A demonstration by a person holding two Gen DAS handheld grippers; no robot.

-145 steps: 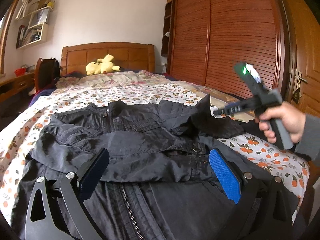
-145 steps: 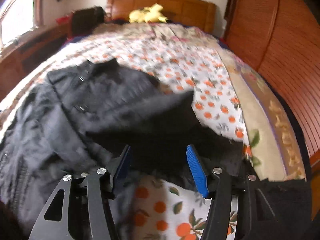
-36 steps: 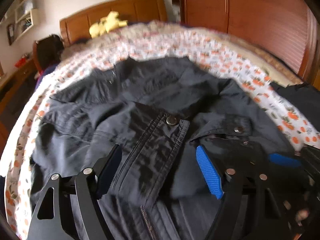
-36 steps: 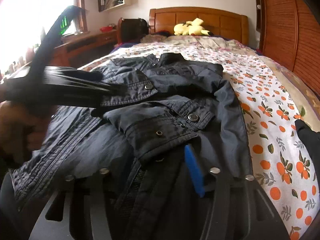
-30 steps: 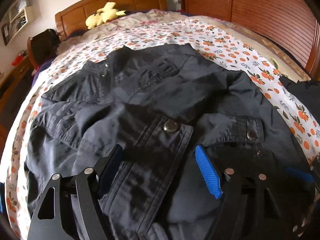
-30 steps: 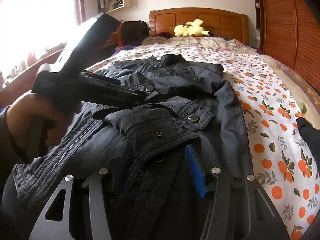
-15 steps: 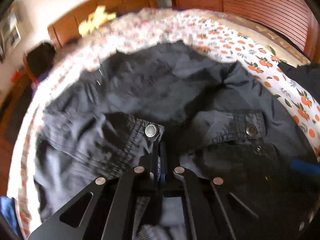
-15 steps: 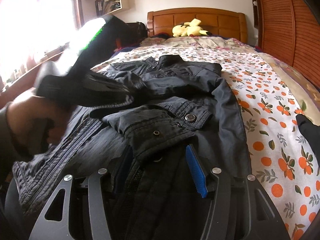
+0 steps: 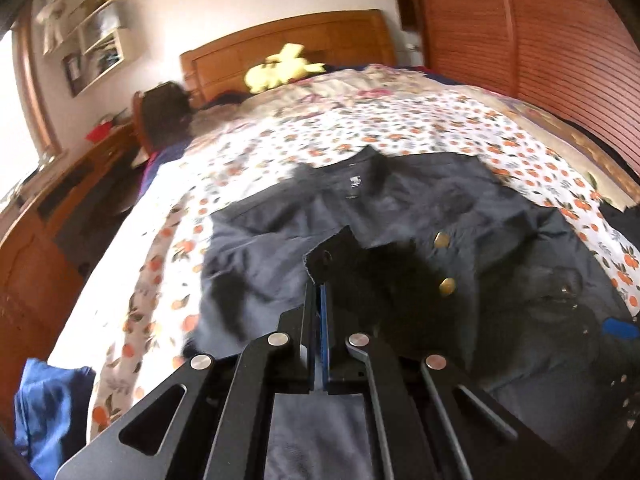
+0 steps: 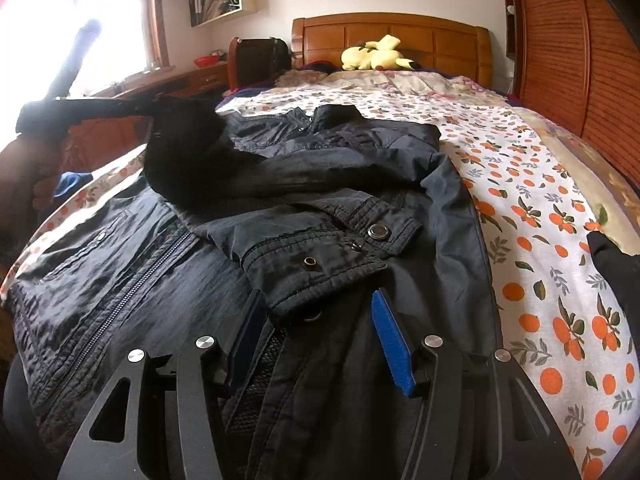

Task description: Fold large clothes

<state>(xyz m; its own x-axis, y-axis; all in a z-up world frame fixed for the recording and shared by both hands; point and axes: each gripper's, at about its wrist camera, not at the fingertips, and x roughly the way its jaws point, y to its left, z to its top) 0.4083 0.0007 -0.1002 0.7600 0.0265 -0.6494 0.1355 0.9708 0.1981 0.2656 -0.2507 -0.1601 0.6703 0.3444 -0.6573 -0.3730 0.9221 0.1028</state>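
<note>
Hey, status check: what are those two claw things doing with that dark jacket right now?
Left gripper shut on a sleeve cuff, lifted. Right gripper open, low over the jacket. Nothing blocking on the bed.

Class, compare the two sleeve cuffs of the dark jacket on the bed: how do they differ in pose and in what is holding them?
The left cuff is lifted off the jacket, pinched in the shut left gripper; the right cuff lies flat across the jacket's front. The right gripper is open, its fingers either side of the right cuff, not closed on it. The left cuff looks blurred; the right cuff is sharp, snaps visible. Both are dark fabric.
</note>
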